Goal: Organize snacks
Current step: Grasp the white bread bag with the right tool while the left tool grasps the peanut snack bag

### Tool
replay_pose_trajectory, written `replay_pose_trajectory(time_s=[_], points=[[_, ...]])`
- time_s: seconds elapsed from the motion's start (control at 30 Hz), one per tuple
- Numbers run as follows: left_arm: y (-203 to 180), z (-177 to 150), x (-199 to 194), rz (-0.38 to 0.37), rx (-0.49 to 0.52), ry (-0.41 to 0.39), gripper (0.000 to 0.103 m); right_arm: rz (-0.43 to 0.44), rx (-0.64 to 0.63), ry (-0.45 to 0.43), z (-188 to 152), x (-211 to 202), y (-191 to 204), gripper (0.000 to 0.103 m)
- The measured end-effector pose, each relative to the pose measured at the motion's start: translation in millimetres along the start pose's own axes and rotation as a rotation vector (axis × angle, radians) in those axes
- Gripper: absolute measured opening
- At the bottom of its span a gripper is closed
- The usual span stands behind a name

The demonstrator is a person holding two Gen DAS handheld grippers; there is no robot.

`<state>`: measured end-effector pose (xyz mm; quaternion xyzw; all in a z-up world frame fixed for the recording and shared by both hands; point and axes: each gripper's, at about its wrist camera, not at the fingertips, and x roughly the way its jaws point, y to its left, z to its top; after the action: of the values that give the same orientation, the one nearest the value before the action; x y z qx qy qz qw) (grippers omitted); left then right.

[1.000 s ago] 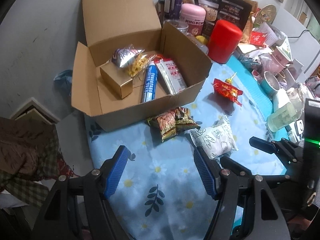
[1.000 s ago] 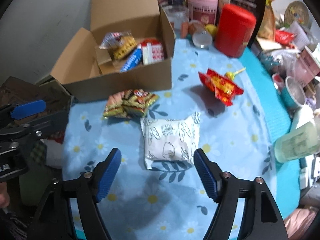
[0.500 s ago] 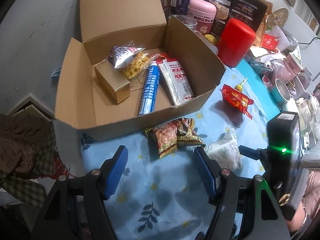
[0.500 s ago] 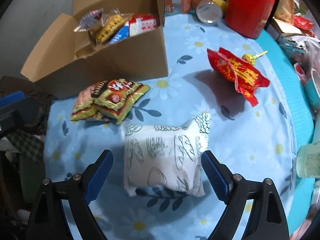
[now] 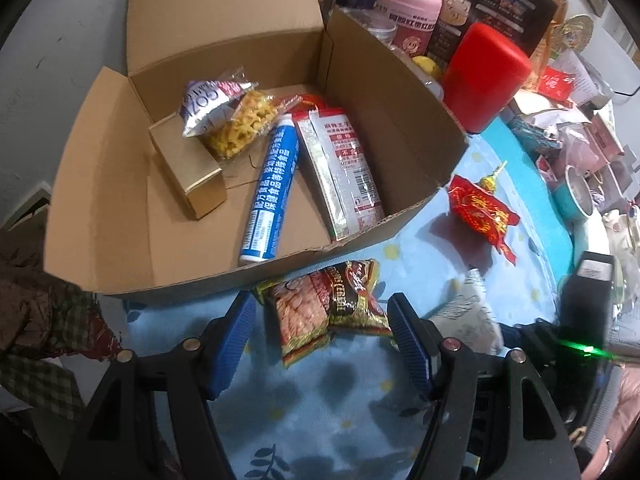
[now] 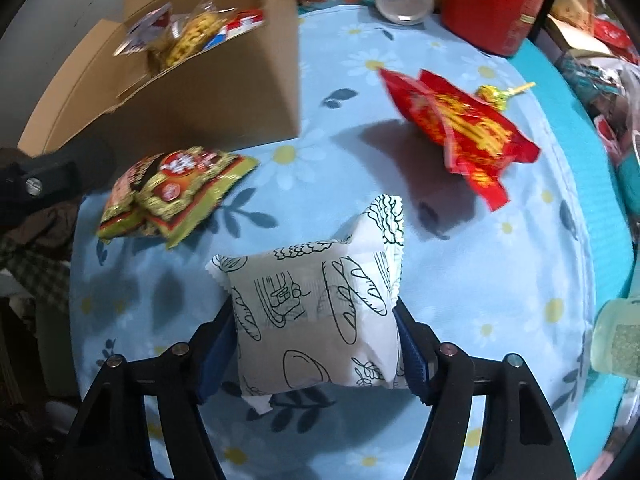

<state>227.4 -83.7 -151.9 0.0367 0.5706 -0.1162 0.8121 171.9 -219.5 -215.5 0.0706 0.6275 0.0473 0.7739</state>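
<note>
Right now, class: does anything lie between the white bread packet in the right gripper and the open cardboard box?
Only the green-and-red snack packets lie near that path, in front of the cardboard box. The right gripper, closed on the white bread packet, could lift over them.

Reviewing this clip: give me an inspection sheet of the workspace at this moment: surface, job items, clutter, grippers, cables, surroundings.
Surface: blue floral tablecloth.
Job's things: open cardboard box holds a blue tube, a small gold carton and other packets. Still on the cloth: green-and-red snack packets, white bread-print packet, red packet, lollipop.
Clutter: red canister, pink jar, a dark printed bag and small items behind and beside the box.
Grippers: left gripper open, straddling the green-and-red packets without touching. Right gripper has just been closing, and its pads press the white packet's sides.
Cables: one dark cable at the far right.
Surroundings: grey wall, checked fabric at left.
</note>
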Motion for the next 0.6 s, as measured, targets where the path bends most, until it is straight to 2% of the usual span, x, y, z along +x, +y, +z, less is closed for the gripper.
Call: replay_pose_trajectory(time_s=[0.3, 0.43, 0.53, 0.6], points=[[-4.1, 3.0, 40.0, 0.016, -0.018, 0.086, 0.068, -0.003, 0.008, -0.001, 3.4, -4.3, -22.7, 0.072], [-2.6, 2.9, 54.6, 0.023, -0.023, 0.123, 0.068, -0.003, 0.004, -0.002, 5.5, -4.6, -18.1, 0.072], [-4.3, 1.1, 66.6, 0.037, 0.001, 0.178, 0.068, -0.011, 0.001, -0.003, 6.4, -4.5, -14.7, 0.072], [-5.9, -1.4, 65.9, 0.034, 0.018, 0.17, 0.068, -0.016, 0.001, -0.004, 6.4, -4.7, -15.2, 0.072]])
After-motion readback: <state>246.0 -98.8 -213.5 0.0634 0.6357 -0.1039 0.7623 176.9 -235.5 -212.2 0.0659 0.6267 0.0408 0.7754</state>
